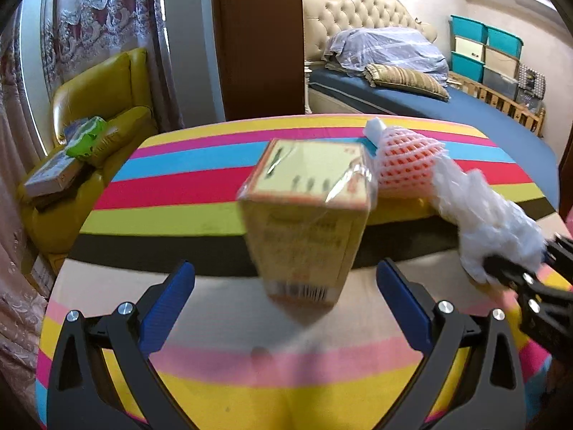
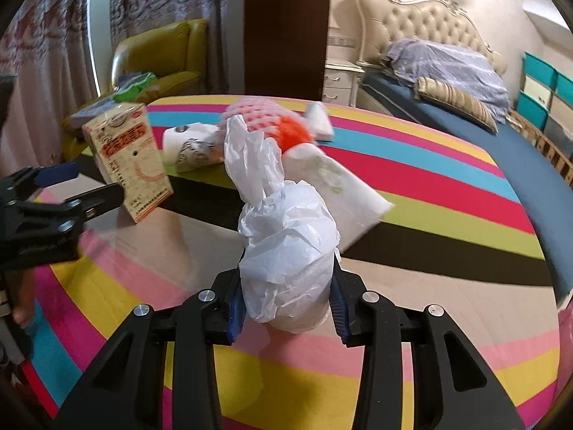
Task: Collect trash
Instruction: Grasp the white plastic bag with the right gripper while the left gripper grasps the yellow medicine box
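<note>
A yellow medicine box (image 1: 304, 215) wrapped in clear film hangs blurred between the wide-open fingers of my left gripper (image 1: 286, 308), touching neither pad. In the right wrist view the box (image 2: 129, 157) is tilted in front of the left gripper (image 2: 77, 184). My right gripper (image 2: 286, 308) is shut on a crumpled white plastic bag (image 2: 286, 251), also seen in the left wrist view (image 1: 480, 215). A pink foam fruit net (image 1: 404, 161) with orange inside lies on the striped table (image 1: 179, 186), by a white tissue pack (image 2: 318, 118), a printed white carton (image 2: 189, 147) and a white paper sheet (image 2: 343, 193).
A yellow armchair (image 1: 104, 107) with books and a green packet stands left of the table. A bed (image 1: 465, 114) with a tufted headboard and teal storage boxes (image 1: 483, 50) lies behind on the right. A dark wooden post (image 1: 258, 36) stands behind the table.
</note>
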`<state>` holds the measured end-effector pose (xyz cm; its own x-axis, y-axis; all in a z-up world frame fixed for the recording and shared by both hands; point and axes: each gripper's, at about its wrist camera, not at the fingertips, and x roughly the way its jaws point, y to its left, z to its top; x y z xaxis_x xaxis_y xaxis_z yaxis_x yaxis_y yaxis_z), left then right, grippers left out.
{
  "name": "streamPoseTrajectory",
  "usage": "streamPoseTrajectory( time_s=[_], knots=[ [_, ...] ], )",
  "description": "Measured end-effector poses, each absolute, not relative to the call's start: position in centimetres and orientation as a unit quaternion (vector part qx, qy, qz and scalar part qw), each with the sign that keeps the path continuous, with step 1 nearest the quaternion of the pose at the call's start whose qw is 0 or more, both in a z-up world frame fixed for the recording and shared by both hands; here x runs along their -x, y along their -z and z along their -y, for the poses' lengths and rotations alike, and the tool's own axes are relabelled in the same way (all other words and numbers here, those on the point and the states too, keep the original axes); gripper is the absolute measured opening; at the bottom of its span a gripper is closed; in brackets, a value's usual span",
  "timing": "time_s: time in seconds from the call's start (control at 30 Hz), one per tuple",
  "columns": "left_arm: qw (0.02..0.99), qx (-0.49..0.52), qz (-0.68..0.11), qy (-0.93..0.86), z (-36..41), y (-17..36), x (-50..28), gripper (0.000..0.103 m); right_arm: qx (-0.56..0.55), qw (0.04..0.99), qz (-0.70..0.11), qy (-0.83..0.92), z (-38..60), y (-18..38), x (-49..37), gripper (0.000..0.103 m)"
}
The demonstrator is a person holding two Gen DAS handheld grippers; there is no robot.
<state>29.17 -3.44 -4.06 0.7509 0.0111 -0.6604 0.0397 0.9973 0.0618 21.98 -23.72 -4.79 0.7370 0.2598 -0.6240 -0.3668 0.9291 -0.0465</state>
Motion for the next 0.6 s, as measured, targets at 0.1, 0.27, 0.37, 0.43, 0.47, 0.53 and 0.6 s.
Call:
streamPoseTrajectory(
  time_s=[0.1,0.27,0.37,0.43,0.47,0.53,0.6],
  knots=[
    [0.936,-0.049,-0.348,-0.009,4.4,4.3,-30.4,0.098,0.081,0.927,-0.325,-0.168,23.9,4.9,-22.2,0.038],
    [0.931,-0.054,-0.360,-0.014,4.7,5.1,-31.9,0.081,0.103,0.926,-0.327,-0.161,23.1,5.3,-22.1,0.038],
    [0.931,-0.056,-0.361,-0.016,4.7,5.2,-31.9,0.076,0.108,0.925,-0.328,-0.158,22.9,5.5,-22.1,0.038],
    [0.929,-0.064,-0.363,-0.018,5.1,5.3,-32.0,0.071,0.110,0.925,-0.328,-0.156,22.8,5.5,-22.0,0.038],
    [0.929,-0.068,-0.363,-0.017,5.3,5.3,-32.0,0.068,0.109,0.926,-0.327,-0.157,22.8,5.6,-22.0,0.038],
    [0.931,-0.080,-0.356,-0.019,5.9,5.3,-31.6,0.057,0.109,0.926,-0.327,-0.156,22.8,5.7,-21.9,0.038],
    [0.933,-0.090,-0.348,-0.020,6.3,5.2,-31.3,0.054,0.108,0.926,-0.326,-0.156,22.8,5.7,-21.9,0.038]
  ],
)
